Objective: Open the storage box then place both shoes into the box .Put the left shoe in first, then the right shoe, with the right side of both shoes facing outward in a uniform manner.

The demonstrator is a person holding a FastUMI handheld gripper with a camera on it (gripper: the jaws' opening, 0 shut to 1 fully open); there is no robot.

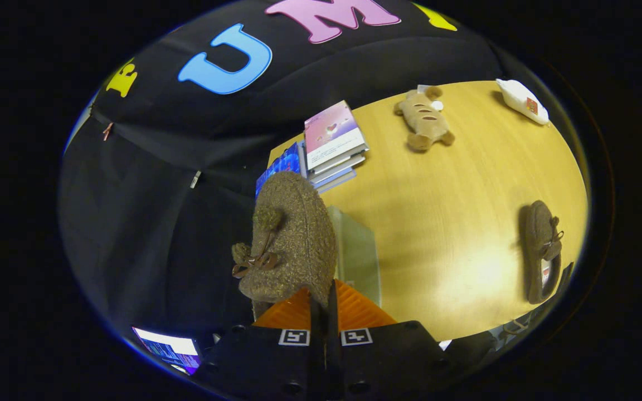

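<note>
Gripper (pixel 324 312) clamps a brown slipper (pixel 290 236), toe pointing ahead toward stacked books (pixel 332 146); second slipper (pixel 543 250) lies well right.

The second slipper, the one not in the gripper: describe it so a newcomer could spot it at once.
Start from the yellow wooden table. The gripper is shut on a brown slipper above the clear storage box; the other slipper lies alone on the bare tabletop well beyond to the side. Unlike the tan plush toy farther off, it is dark brown with a small bow.
</note>
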